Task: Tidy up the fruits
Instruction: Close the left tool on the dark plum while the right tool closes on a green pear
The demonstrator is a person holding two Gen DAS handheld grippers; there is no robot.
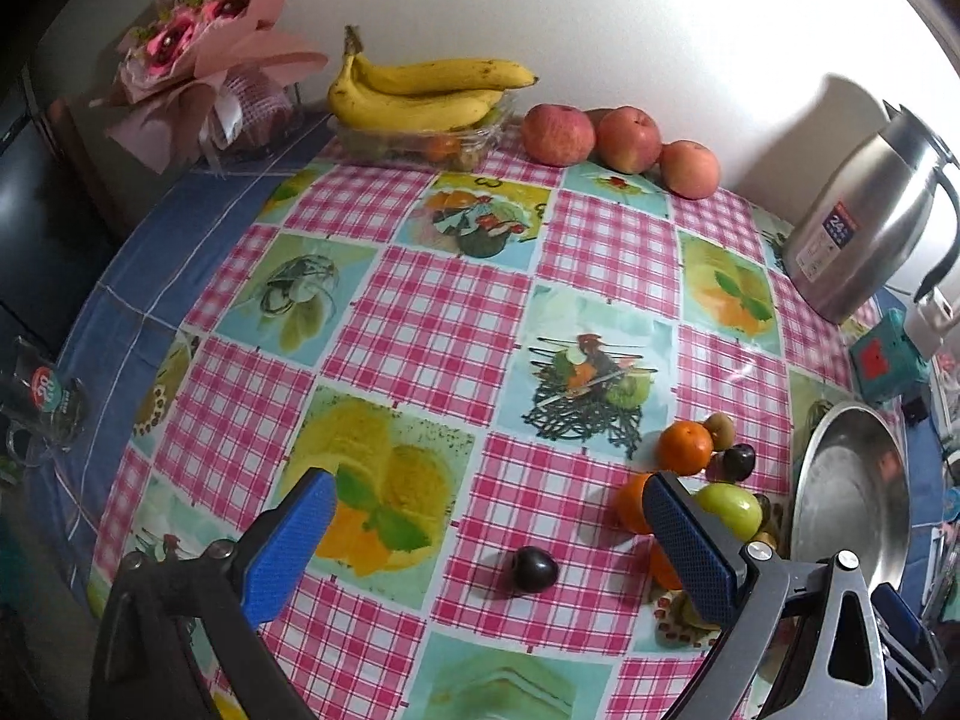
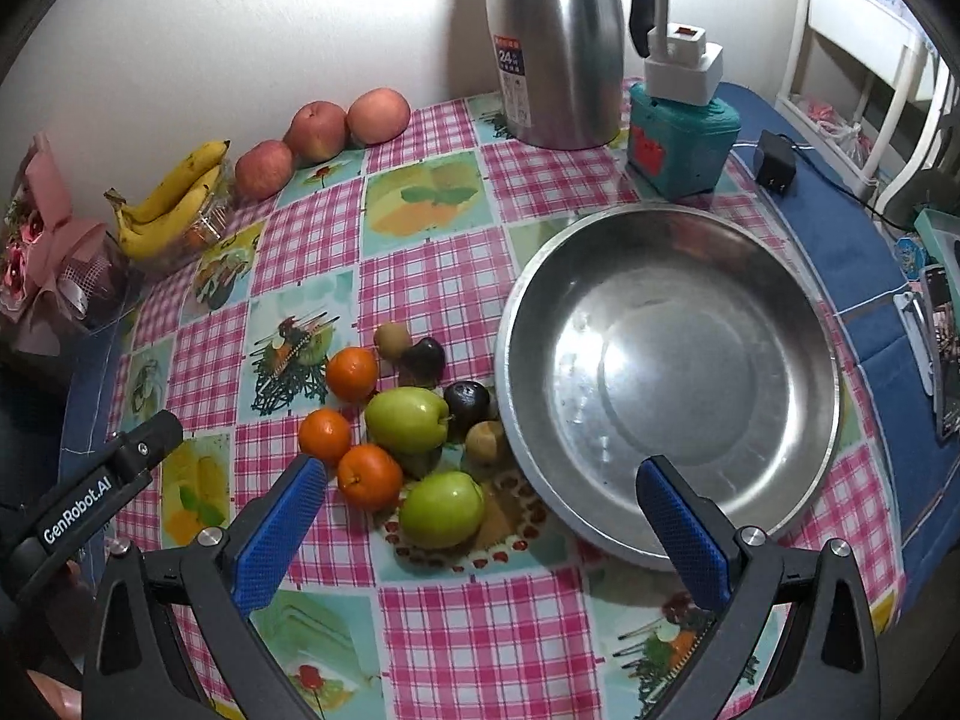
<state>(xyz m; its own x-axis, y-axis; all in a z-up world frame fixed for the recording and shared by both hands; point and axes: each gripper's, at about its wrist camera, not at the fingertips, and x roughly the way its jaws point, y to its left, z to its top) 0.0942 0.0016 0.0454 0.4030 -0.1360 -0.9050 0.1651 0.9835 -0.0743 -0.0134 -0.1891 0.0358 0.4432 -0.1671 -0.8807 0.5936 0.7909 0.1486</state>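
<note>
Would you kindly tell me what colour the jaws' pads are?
Blue, textured pads; clearest in the right wrist view.

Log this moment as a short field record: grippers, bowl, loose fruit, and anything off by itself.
left gripper: open, holding nothing, low over the tablecloth
right gripper: open, holding nothing, between the fruit cluster and the bowl
steel bowl: no fruit in it
fruit cluster: three oranges, two green apples, two kiwis and two dark plums, left of the bowl
lone plum: apart from the cluster, between the left gripper's fingers in its view
back wall: bananas, red apples, kettle
</note>
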